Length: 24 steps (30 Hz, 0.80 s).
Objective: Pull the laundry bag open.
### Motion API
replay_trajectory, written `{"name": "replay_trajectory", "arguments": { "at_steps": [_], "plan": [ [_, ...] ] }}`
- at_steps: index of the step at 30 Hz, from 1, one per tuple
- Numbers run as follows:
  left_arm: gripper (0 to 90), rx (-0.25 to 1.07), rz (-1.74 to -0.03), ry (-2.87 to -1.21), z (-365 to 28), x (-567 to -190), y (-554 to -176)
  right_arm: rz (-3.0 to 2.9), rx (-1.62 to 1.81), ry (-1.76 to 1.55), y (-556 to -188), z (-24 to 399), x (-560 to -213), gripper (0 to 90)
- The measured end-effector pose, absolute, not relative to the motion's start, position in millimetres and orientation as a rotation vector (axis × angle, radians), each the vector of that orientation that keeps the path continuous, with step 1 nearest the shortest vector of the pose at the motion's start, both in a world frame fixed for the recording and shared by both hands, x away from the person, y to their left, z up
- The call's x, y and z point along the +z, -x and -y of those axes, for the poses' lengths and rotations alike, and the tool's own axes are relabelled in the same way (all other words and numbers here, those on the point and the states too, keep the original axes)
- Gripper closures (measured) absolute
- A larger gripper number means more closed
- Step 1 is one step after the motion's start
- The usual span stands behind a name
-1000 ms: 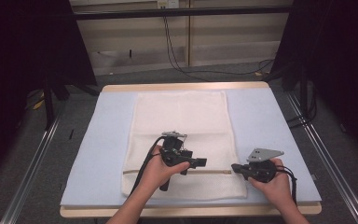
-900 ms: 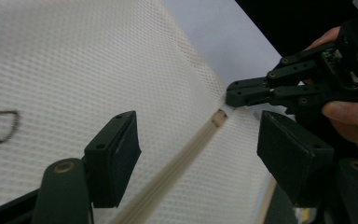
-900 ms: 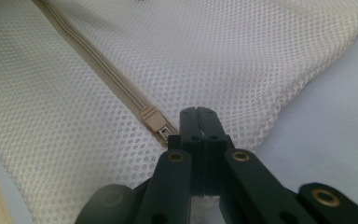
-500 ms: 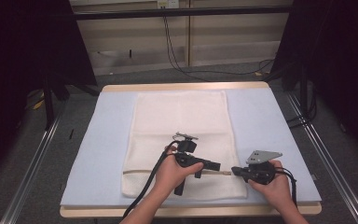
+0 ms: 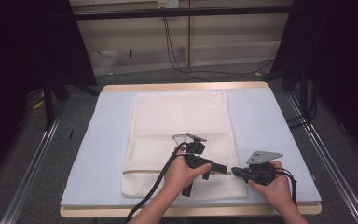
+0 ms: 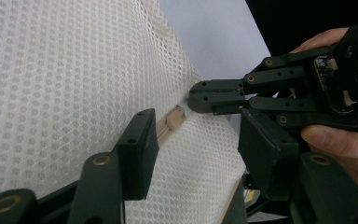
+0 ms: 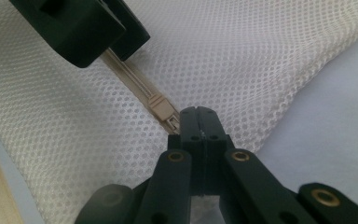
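Pale blue cloth covers your desk [image 5: 93, 154]; the mesh laundry bag [image 5: 182, 121] lies flat at its middle, zipper line near the front edge. High view: your left tool [image 5: 223, 167] and right tool [image 5: 237, 171] meet at the bag's near right corner.

Left gripper view: left tool's jaws have just been closing, now half-wide, straddling the zipper slider [image 6: 175, 116] without pressing it.

Right gripper view: right tool [image 7: 196, 114] is clamped tight on the pull tab just behind the slider [image 7: 161, 107].

Risk: if the left jaws nip mesh alone, the bag will bunch and the slider jam; the tab may slip under a skewed pull.
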<state>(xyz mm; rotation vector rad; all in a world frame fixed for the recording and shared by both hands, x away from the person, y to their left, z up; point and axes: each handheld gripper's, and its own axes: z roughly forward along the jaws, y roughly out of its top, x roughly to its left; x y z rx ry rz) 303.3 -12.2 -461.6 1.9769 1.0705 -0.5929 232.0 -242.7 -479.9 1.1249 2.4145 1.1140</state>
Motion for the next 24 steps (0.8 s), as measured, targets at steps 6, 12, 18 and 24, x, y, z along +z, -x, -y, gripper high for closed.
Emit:
{"name": "replay_trajectory", "arguments": {
  "at_steps": [6, 12, 18, 24],
  "plan": [
    [53.8, -0.613, -1.054, -1.975, 14.5, -461.3, -302.6, -2.419, 1.109, -1.128, -231.9, 242.0, -479.9, 90.0],
    [57.7, -0.604, -1.091, -1.954, 16.8, -460.7, -303.7, -2.415, 1.114, -1.133, -231.5, 241.9, -480.3, 90.0],
    [60.6, -0.587, -1.121, -1.969, 21.9, -461.2, -302.9, -2.412, 1.108, -1.125, -231.3, 241.6, -480.5, 90.0],
    [62.2, -0.567, -1.129, -2.011, 19.6, -462.3, -306.2, -2.404, 1.121, -1.138, -231.1, 242.9, -481.3, 90.0]
  ]
}}
